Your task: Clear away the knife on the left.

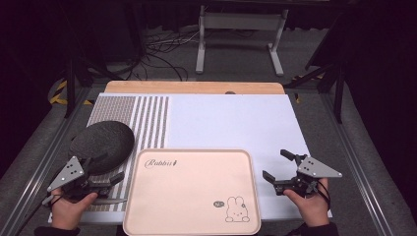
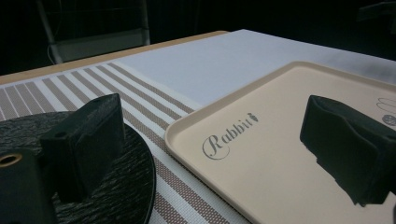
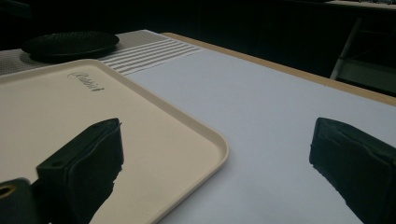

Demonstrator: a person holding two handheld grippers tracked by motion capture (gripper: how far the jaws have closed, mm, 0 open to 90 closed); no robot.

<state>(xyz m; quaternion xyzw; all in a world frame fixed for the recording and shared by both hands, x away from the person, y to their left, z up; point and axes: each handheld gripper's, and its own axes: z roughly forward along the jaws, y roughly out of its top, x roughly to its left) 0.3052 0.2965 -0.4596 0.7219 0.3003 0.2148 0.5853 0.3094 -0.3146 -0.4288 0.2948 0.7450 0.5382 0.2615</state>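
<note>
Hovering at the near-left corner of the pink tray (image 1: 192, 196), the left gripper (image 1: 105, 181) sits with jaws spread wide, holding nothing. In the left gripper view one jaw is over the dark plate (image 2: 116, 186), the other over the tray's surface, so the tray's left rim runs between them.

Right gripper (image 1: 278, 172) is just off the tray's right edge over the white mat (image 1: 231, 123), jaws also released and empty. In the right gripper view the tray's near-right corner (image 3: 205, 154) lies between the jaws, closer to the left one.

Plate is a round black textured disc, flat, touching or just beside the tray's left edge; it rests on the striped placemat (image 1: 147, 118). No long axis on it, being round.

Tray: rounded rectangle, flat on the table, long axis running left-right across the table. "Rabbit" script sits at its far-left corner, the rabbit drawing at its near-right; text reads upright from the person's side.

My read: step in hand is lifting the plate onto the tray. To do it well, come in low over the plate's rim on the side away from the tray, pinch the lip only, and keep it level. Watch the jaw over the tray, since closing as is would catch the tray rim instead.
</note>
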